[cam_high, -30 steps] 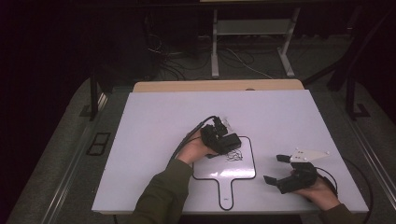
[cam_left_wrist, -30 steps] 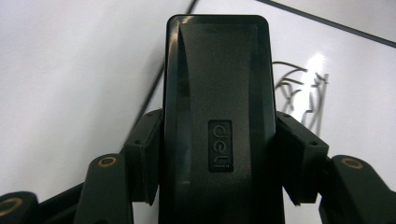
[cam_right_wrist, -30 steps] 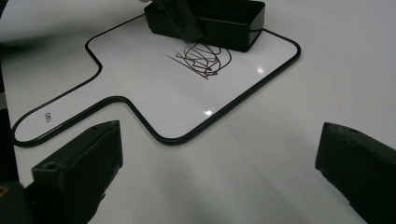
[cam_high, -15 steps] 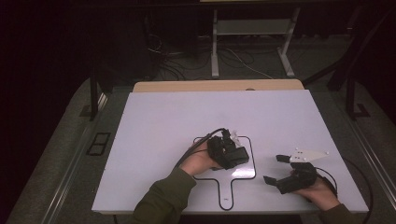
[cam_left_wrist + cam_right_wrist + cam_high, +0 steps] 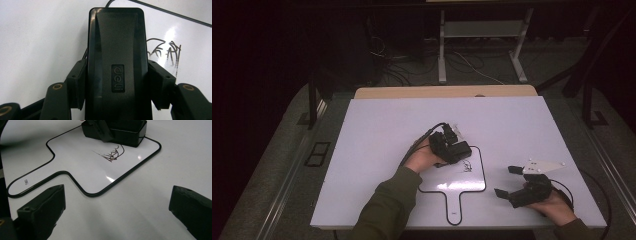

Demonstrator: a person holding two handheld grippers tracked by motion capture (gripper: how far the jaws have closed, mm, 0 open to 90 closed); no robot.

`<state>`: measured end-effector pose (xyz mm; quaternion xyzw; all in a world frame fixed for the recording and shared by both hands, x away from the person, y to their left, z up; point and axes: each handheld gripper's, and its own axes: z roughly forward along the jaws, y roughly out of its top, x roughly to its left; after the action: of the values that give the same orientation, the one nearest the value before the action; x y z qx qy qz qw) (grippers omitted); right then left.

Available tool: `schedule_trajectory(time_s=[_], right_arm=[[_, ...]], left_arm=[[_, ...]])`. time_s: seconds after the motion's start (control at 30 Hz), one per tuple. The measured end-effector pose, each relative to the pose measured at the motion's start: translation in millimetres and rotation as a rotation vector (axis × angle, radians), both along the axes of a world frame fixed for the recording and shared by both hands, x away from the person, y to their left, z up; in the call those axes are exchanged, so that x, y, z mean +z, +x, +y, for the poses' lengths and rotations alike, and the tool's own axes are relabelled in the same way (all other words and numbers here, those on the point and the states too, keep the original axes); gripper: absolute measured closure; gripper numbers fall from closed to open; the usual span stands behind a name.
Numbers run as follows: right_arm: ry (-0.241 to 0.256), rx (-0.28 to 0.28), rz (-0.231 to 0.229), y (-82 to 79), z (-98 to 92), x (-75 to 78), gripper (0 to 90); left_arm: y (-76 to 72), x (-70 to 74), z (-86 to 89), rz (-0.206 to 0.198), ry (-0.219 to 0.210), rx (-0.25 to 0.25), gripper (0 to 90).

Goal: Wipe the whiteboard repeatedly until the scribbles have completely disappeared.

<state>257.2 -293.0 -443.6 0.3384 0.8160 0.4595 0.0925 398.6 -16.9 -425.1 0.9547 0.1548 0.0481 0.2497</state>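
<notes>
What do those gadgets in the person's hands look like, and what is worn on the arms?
Both are chunky black tools with two blocky jaws. The right gripper carries a grey three-cornered plate; a black cable trails from the left gripper. The sleeve is olive green.

The paddle-shaped whiteboard (image 5: 452, 177) lies flat on the counter (image 5: 377, 125), its handle pointing toward the person's edge. On the whiteboard's far left part sits the whiteboard eraser (image 5: 116, 60), held between the jaws of the left gripper (image 5: 451, 146), and the scribble (image 5: 467, 166) lies on the whiteboard just to the right of the eraser, toward the near side. The right gripper (image 5: 514, 184) rests on the counter to the right of the whiteboard, apart from it, jaws spread toward its edge.
</notes>
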Motion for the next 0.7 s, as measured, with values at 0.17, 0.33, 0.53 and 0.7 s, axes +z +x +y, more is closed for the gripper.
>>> schedule_trajectory(time_s=[0.17, 0.33, 0.53, 0.7], right_arm=[[-0.001, 0.001, 0.003, 0.1, 0.5, -0.3, 0.0], [-0.002, 0.002, 0.0, -0.2, 1.1, -0.2, 0.0], [-0.003, 0.004, 0.0, -0.5, 2.2, -0.2, 0.0], [-0.006, 0.005, 0.0, -0.6, 2.0, -0.1, 0.0]], left_arm=[[-16.4, 0.5, -7.6, 0.003, 0.009, -0.05, 38.9], [-35.4, 1.0, -14.1, -0.006, 0.016, -0.115, 38.9], [-49.5, 0.8, -21.2, 0.008, 0.013, -0.142, 38.9], [-36.7, 0.4, -20.3, 0.004, 0.01, -0.136, 38.9]])
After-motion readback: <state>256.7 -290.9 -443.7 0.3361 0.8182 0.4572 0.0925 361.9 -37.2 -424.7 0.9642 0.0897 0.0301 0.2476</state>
